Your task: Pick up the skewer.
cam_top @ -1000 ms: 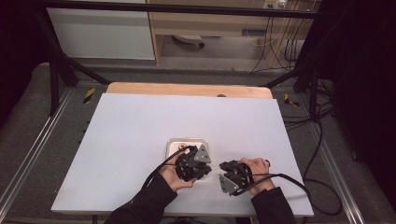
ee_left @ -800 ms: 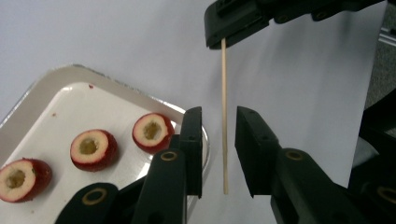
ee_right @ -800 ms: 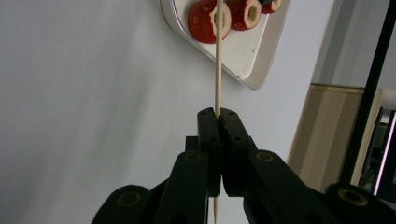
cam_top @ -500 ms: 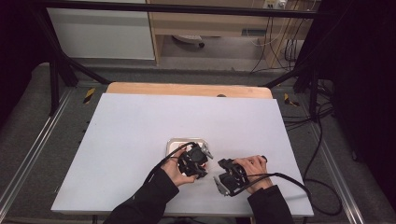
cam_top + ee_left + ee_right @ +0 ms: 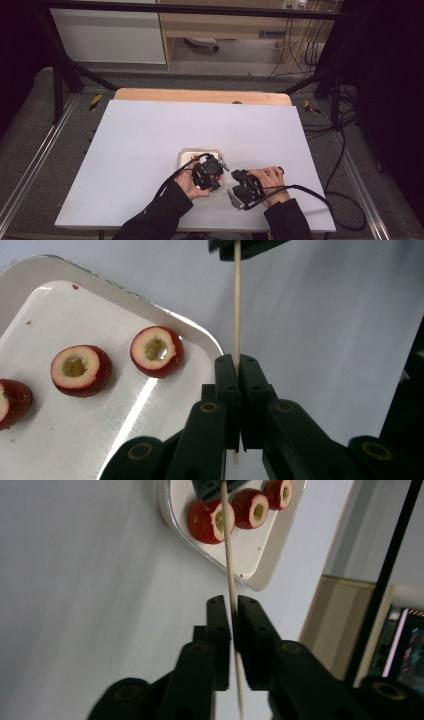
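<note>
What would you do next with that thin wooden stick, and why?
Probably let the right gripper finish letting go, so the left gripper alone can bring the skewer to a fruit. The left jaws are clamped on it; the right jaws have just been opening, with the skewer between them. Three cored red fruits wait unpierced on the tray beside it.

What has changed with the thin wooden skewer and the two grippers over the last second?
The left gripper has closed fully on the thin wooden skewer. The right gripper has just eased slightly, the skewer between its jaws. Both hands barely moved. The white tray and red cored fruits stayed put.
</note>
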Motion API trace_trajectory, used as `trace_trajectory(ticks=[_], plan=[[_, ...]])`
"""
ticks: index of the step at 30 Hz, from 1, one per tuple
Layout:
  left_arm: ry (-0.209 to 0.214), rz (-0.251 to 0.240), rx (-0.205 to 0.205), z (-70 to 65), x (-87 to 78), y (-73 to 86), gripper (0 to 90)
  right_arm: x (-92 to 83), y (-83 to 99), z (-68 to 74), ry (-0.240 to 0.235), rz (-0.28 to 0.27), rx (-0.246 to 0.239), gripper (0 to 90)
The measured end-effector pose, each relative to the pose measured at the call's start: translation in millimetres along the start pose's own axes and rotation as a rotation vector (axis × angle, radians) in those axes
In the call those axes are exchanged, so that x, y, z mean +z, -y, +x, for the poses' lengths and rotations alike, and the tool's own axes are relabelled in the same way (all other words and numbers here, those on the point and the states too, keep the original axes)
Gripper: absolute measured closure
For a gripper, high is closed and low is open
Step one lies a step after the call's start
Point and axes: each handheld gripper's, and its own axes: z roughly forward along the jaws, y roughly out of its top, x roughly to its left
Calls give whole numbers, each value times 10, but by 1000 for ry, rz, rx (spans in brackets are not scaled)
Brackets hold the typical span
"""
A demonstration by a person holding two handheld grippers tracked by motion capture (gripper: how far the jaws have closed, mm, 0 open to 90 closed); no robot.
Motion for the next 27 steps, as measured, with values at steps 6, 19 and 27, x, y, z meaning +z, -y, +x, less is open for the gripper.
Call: trace_trajectory(ticks=[6, 19, 27], plan=[[-57, -22, 1, 48, -81, 209, 884, 8, 165, -57, 6, -56, 341, 516], [-165, -144, -101, 254, -386, 892, 882, 26, 570, -15, -141, -125, 1051, 243], [-216, -292, -183, 264, -467, 1214, 881, 37, 615, -76, -225, -144, 1272, 82]])
